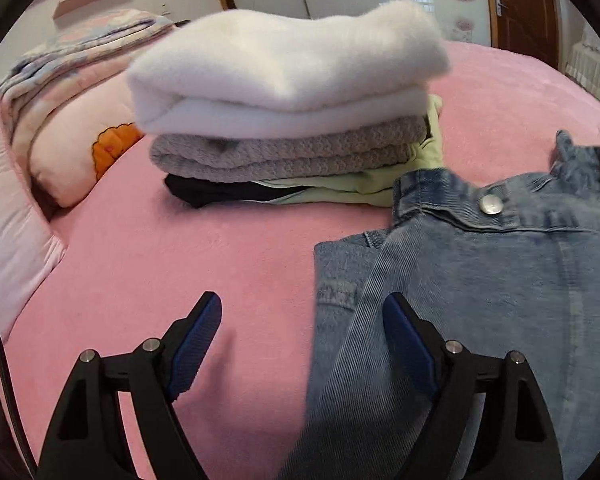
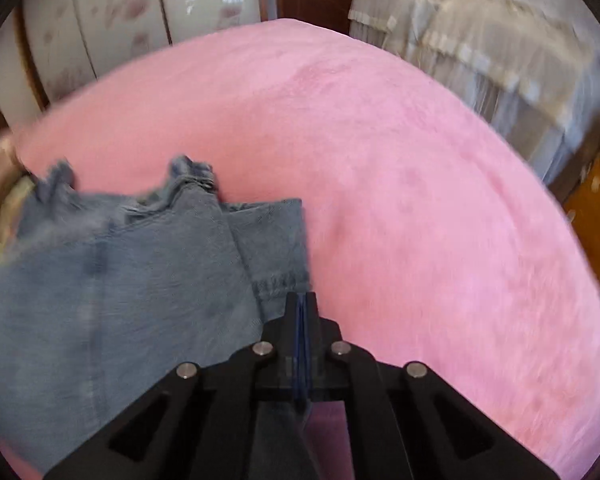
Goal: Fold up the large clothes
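Note:
Blue jeans [image 1: 480,272] lie on the pink bed [image 1: 180,248], waistband with a metal button [image 1: 491,204] toward the far side. My left gripper [image 1: 302,312] is open just above the bed, its right finger over the jeans' left edge, holding nothing. In the right wrist view the jeans [image 2: 120,280] spread to the left and my right gripper [image 2: 302,300] is shut at the jeans' right edge, with denim running down between the fingers.
A stack of folded clothes [image 1: 288,112], white on top, then grey, green and black, stands beyond the jeans. Pink pillows and a quilt [image 1: 60,120] lie at the left. A covered piece of furniture [image 2: 480,52] stands beyond the bed's far right edge.

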